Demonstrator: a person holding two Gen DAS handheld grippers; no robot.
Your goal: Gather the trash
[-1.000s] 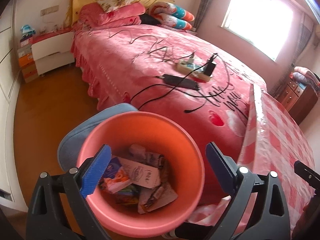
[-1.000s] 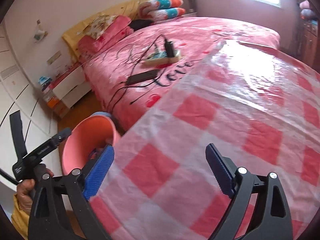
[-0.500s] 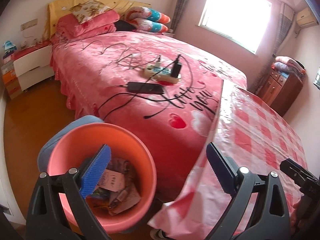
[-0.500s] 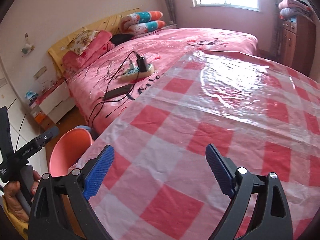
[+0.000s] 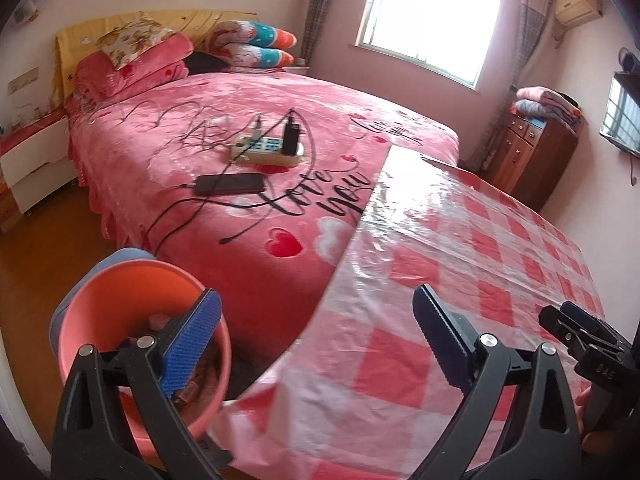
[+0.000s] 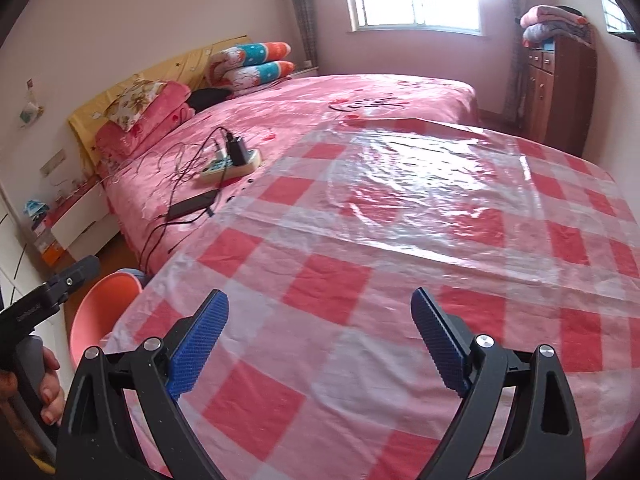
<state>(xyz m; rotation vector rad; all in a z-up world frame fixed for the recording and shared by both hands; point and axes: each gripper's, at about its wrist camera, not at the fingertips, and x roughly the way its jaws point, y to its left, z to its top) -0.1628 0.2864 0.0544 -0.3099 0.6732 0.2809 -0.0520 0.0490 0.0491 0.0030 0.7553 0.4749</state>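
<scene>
A pink-orange plastic bin (image 5: 132, 304) stands on the floor beside the table, with wrappers inside mostly hidden by my left finger; in the right wrist view the bin (image 6: 100, 312) shows at the lower left. My left gripper (image 5: 316, 336) is open and holds nothing, hovering over the table's left edge with its left finger above the bin. My right gripper (image 6: 318, 340) is open too, above the red-and-white checked tablecloth (image 6: 400, 248). I see no trash on the cloth.
A pink bed (image 5: 240, 152) behind the table carries a power strip (image 5: 268, 148), a phone (image 5: 230, 184) and cables. A wooden dresser (image 5: 536, 152) stands at the right wall. A nightstand (image 5: 28, 164) is at the left. A hand (image 6: 48, 384) holds the left gripper's handle.
My left gripper has swung right and up from directly over the bin toward the table. The right gripper's view has lifted, so more of the tablecloth shows. Both stay open.
</scene>
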